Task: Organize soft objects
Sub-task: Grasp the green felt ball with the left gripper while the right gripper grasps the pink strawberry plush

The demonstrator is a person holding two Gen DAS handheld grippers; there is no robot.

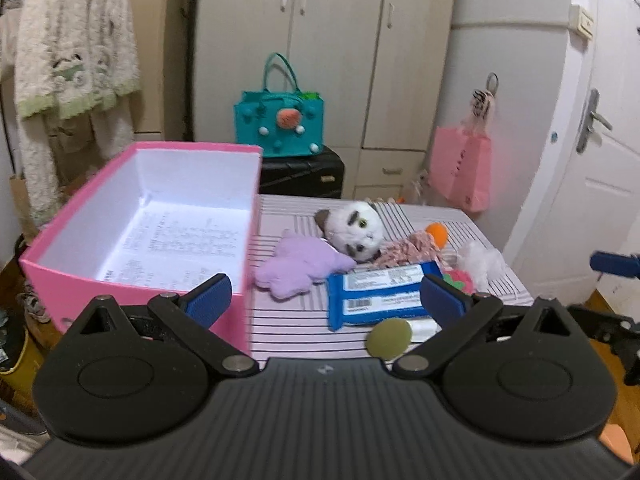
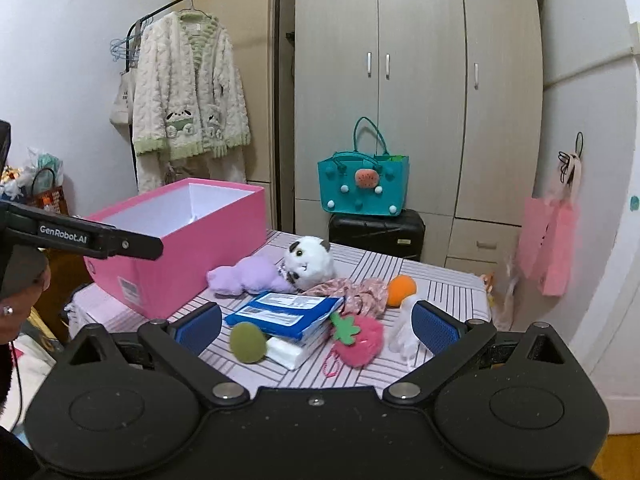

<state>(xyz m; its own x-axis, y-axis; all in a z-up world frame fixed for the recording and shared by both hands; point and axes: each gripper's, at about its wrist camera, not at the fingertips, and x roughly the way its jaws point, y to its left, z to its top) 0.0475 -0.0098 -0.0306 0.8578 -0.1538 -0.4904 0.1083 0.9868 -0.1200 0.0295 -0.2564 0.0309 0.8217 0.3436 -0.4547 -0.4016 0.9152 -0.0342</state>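
Observation:
An open pink box [image 1: 140, 216] [image 2: 180, 248], empty but for a printed sheet, stands on the left of the striped table [image 1: 280, 332]. Right of it lie a purple plush [image 1: 298, 266] [image 2: 246, 274], a white cat plush [image 1: 354, 230] [image 2: 310, 260], a floral scrunchie [image 2: 356, 290], an orange ball [image 2: 401, 289], a blue wipes pack [image 1: 376, 294] [image 2: 286, 312], a green ball [image 1: 390, 338] [image 2: 247, 342], a pink strawberry plush [image 2: 358, 338] and a white fluffy toy [image 2: 404, 328]. My left gripper [image 1: 326, 298] is open and empty near the table's front edge. My right gripper [image 2: 316, 326] is open and empty before the pile.
A white tissue pack [image 2: 294, 350] lies under the wipes pack, a pink hair tie [image 2: 330, 364] beside it. Behind the table stand a black suitcase [image 2: 376, 232] with a teal felt bag [image 2: 362, 186], a wardrobe and a hanging robe [image 2: 188, 92]. A pink bag [image 2: 554, 244] hangs right.

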